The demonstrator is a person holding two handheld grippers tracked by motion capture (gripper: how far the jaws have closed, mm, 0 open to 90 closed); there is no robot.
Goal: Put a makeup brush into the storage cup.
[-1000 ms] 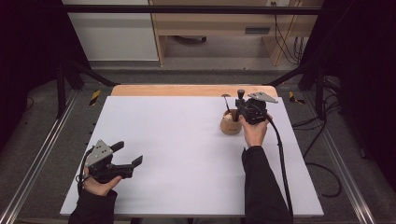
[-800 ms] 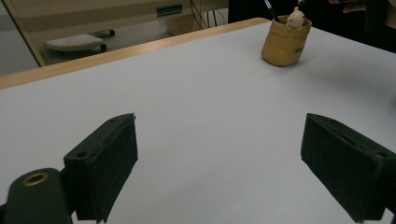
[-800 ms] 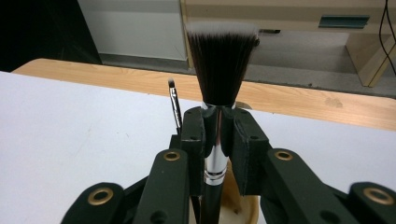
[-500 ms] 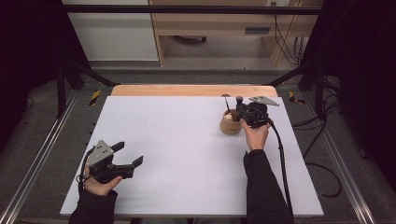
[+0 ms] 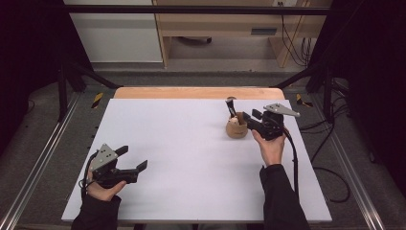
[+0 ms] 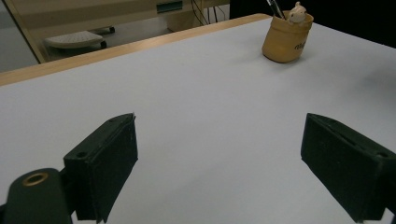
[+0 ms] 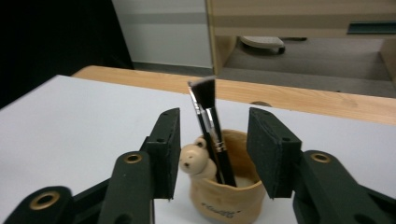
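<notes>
A small tan cup stands at the right back of the white table, also seen as the cup and far off as the cup. A black makeup brush leans upright in it, bristles up, beside a little cream bear figure. My right gripper is open, its jaws apart on either side of the brush and touching nothing; it hovers just right of the cup as the right gripper. My left gripper rests open near the table's front left, holding nothing, seen close as the left gripper.
The white table top ends at a wooden strip along its far edge. A wooden cabinet and floor cables lie beyond. Metal frame rails run along both sides.
My right gripper has drawn back slightly to the right of the cup with its jaws standing open. The left gripper has stayed put.
</notes>
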